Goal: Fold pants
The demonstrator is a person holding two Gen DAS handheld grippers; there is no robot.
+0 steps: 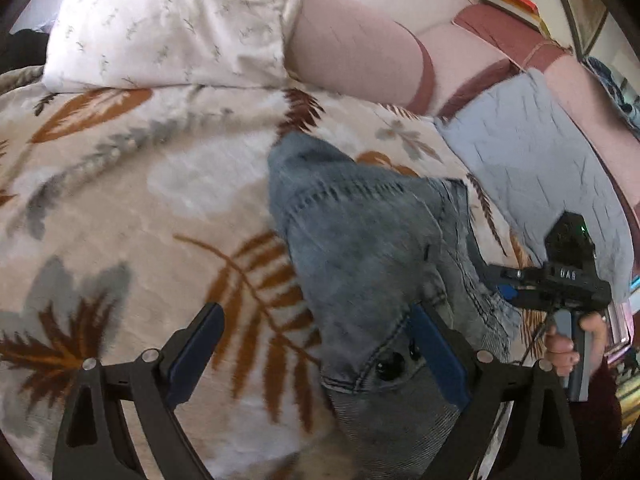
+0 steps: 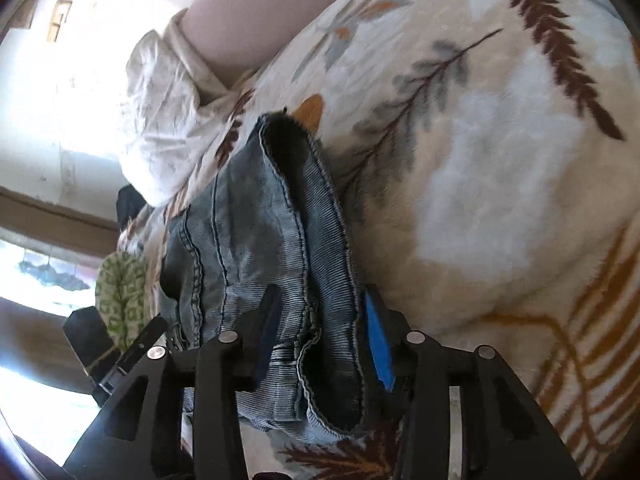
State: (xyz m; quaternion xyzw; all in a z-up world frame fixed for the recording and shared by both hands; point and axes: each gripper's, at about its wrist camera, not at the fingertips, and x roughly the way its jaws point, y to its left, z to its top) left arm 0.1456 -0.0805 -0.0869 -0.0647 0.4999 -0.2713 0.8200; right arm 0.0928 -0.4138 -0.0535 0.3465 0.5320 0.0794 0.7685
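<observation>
On right claw [image 1: 505,280], letters "UAS" [image 1: 567,274]

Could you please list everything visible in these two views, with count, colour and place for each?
jeans: one pair, faded blue denim, bunched on the blanket between both grippers
blanket: one, cream with brown, orange and grey leaves, covering the bed
pillow: one, white with small grey print, far end of the bed
quilted cloth: one, pale blue-grey, to the right of the jeans in the left wrist view
books: a small stack, red cover on top, far right ledge
left gripper: one, black with blue pads, open; the jeans lie against only one of its fingers
right gripper: one, black with blue pads, open around a denim fold
hand: one, holding the right gripper's handle
</observation>
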